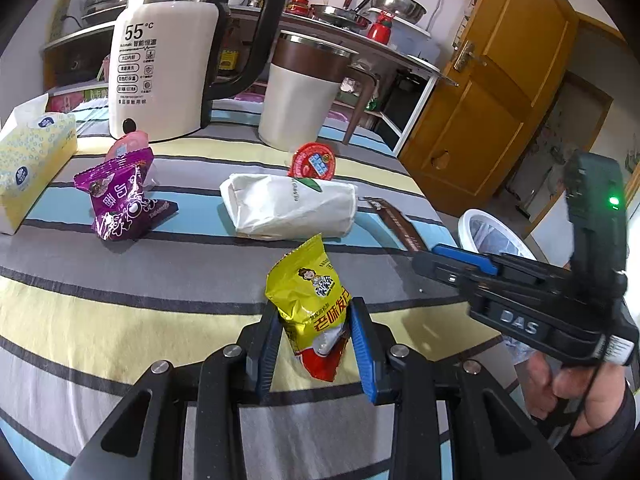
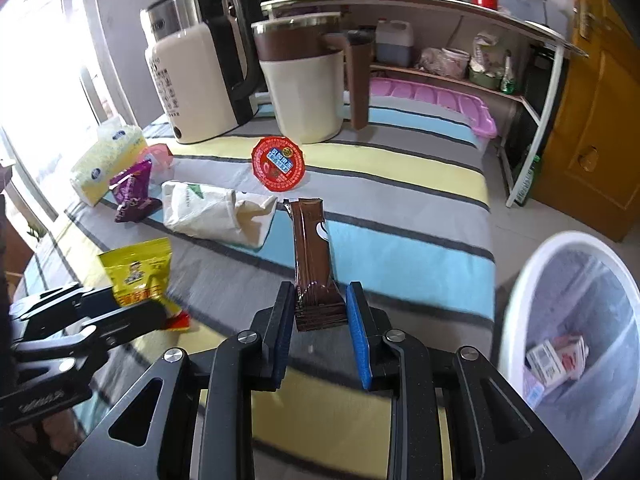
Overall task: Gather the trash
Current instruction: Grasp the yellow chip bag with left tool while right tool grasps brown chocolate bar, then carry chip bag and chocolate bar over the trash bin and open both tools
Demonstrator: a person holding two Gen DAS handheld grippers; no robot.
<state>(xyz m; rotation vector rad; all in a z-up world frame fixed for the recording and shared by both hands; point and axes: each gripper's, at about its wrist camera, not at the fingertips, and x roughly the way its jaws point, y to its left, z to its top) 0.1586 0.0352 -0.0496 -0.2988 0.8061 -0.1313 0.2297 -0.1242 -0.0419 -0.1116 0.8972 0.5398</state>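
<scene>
My left gripper (image 1: 316,308) is shut on a yellow snack packet (image 1: 310,300), its red lower end between the blue pads; the packet also shows in the right wrist view (image 2: 138,270). My right gripper (image 2: 320,296) stands around the near end of a brown wrapper bar (image 2: 312,256) lying on the striped table; the pads are close to it, with a small gap on the right side. A white paper bag (image 1: 292,204), a purple packet (image 1: 120,200) and a red round lid (image 1: 314,160) lie further back. A white trash bin (image 2: 576,340) stands at the right, off the table.
A white kettle (image 1: 168,52) and a cream mug with a brown handle (image 1: 300,96) stand at the back of the table. A tissue box (image 1: 32,160) is at the left. Shelves with kitchenware and a wooden door (image 1: 500,88) are behind. The bin holds small cartons (image 2: 556,360).
</scene>
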